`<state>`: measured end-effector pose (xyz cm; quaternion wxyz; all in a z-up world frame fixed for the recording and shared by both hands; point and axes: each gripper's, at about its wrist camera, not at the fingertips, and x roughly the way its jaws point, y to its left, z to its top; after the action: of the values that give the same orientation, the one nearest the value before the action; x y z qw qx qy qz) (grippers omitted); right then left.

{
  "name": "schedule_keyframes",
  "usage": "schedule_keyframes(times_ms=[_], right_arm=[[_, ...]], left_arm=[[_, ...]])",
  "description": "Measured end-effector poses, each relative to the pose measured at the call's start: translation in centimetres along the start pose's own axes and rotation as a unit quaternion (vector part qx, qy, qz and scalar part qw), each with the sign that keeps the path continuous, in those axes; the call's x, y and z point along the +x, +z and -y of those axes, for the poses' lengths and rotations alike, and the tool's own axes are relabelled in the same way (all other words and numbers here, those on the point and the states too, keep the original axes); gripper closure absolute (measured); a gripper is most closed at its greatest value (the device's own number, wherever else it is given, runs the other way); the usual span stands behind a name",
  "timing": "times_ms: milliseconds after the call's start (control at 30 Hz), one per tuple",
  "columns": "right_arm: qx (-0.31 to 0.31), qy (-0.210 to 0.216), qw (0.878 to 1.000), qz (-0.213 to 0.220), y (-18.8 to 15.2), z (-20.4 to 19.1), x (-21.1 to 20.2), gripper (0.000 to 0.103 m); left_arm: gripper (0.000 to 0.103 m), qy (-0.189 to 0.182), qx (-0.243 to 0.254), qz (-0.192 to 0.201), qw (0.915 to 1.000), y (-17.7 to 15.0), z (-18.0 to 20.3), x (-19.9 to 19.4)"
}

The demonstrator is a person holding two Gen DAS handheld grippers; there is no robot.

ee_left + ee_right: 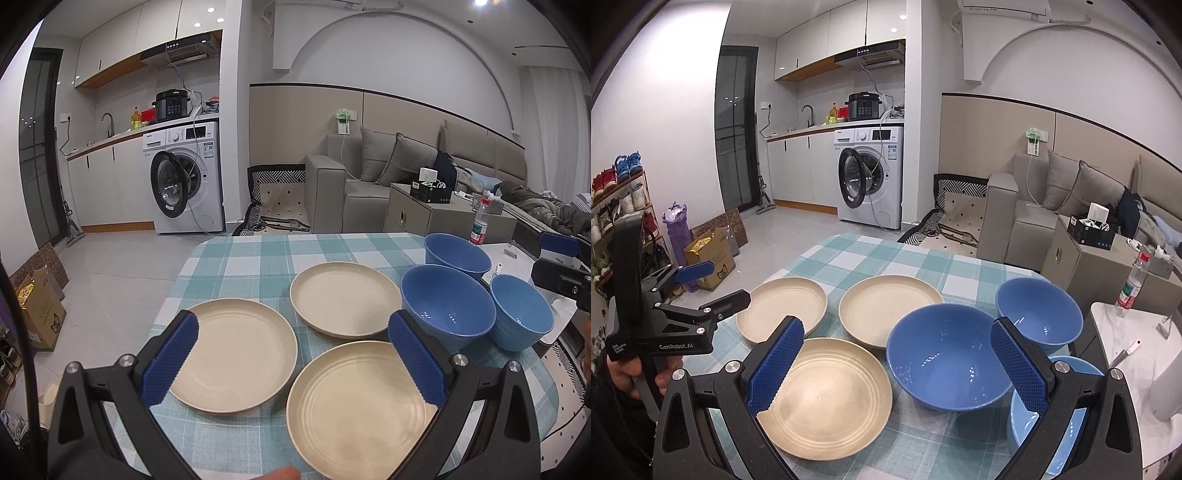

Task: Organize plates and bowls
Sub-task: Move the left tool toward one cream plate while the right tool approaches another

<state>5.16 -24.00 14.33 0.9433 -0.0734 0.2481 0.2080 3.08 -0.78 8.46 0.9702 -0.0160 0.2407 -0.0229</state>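
Cream plates apart | blue bowls clustered near right edge | both tongs released

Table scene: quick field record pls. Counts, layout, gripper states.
surface: table with checked cloth
plates: three cream, all separate, none stacked; near plate, left plate, far plate
bowls: three blue, unstacked; large bowl, far bowl, light blue bowl
left gripper: open, empty, above plates
right gripper: open, empty, above large bowl
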Motion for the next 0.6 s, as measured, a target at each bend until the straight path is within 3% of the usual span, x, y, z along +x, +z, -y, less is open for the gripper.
schedule_keyframes(times_ms=[600], right_arm=[[-0.010, -0.015, 0.999, -0.038, 1.9, 0.9, 5.6, 0.000]], left_arm=[[0.000, -0.007, 0.014, -0.032, 0.9994, 2.1, 0.5, 4.4]])
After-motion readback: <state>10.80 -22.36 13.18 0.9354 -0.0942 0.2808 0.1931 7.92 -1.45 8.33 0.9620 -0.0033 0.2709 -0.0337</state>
